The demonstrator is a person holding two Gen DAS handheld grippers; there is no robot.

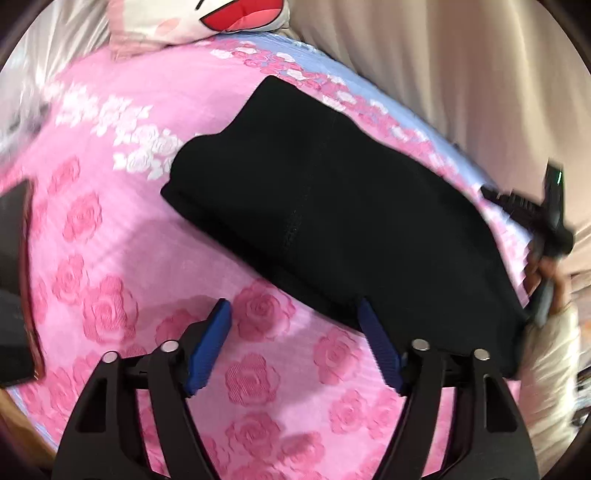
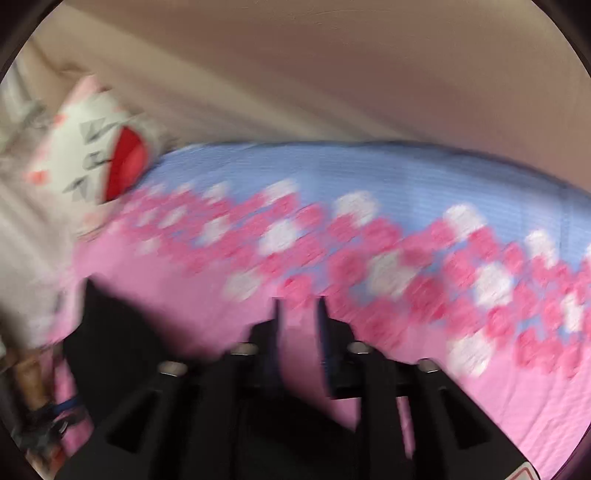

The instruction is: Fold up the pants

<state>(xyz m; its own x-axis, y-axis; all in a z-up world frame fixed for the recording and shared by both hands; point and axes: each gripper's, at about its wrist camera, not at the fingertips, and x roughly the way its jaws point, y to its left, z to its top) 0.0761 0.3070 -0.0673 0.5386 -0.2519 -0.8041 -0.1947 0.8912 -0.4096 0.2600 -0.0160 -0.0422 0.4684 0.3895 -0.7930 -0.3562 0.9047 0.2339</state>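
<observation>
The black pants (image 1: pixel 332 206) lie folded into a thick oblong on the pink rose-patterned bedspread (image 1: pixel 110 258), running from the upper middle down to the right. My left gripper (image 1: pixel 293 303) is open just in front of their near edge. Its right blue pad (image 1: pixel 376 343) overlaps that edge, and only bedspread shows between the jaws. In the blurred right wrist view, my right gripper (image 2: pixel 299 302) stands open by a narrow gap over pink bedspread (image 2: pixel 480 387) with nothing in it. The pants (image 2: pixel 110 332) are a dark mass at its lower left. That gripper's black body (image 1: pixel 546 221) shows by the pants' far right end.
A white cushion with a red cartoon mouth (image 1: pixel 221 22) (image 2: pixel 96 155) lies at the head of the bed. Beige curtain (image 1: pixel 461 74) hangs along the far side. A flat dark object (image 1: pixel 14 266) sits at the bed's left edge. A blue band (image 2: pixel 369 173) borders the bedspread.
</observation>
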